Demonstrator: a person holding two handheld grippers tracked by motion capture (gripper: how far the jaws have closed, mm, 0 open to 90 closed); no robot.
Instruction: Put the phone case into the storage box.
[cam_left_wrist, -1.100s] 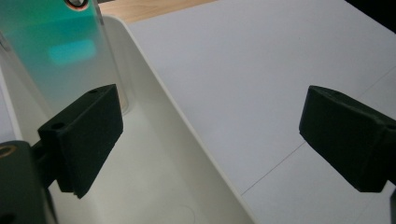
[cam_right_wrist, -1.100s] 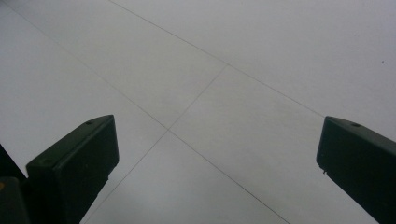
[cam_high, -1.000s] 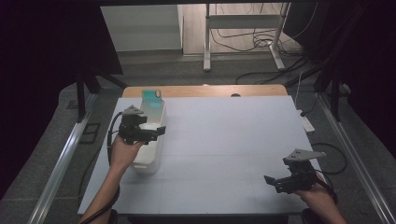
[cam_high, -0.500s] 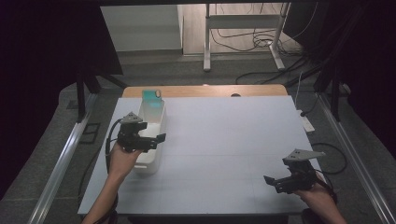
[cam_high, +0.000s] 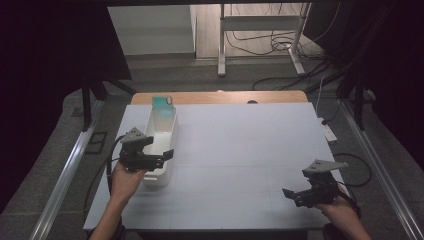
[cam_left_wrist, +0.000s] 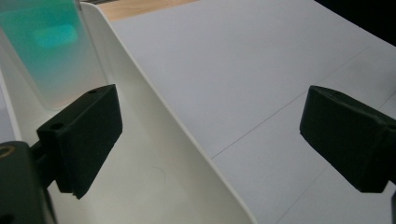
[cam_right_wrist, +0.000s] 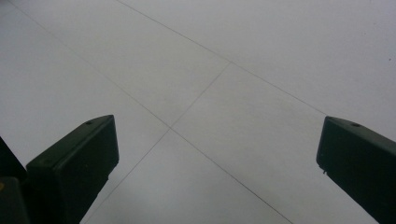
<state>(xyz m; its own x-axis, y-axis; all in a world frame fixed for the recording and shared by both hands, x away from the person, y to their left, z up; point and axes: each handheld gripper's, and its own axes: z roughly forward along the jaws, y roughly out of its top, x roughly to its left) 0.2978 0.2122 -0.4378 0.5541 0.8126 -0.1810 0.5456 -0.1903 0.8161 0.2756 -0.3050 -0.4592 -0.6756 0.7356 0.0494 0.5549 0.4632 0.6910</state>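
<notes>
While the left hand-held gripper (cam_high: 159, 156) hung over the near end of the white bin (cam_high: 163, 136), its jaws were spread wide with nothing between them; one sat above the inside of the bin and the other over the worktop (cam_high: 240, 150), straddling the bin's right wall. A teal card (cam_left_wrist: 51, 46) leaned up at the bin's far end. Over by the near right corner, the right hand-held gripper (cam_high: 295, 196) was wide open too, just above bare worktop.
</notes>
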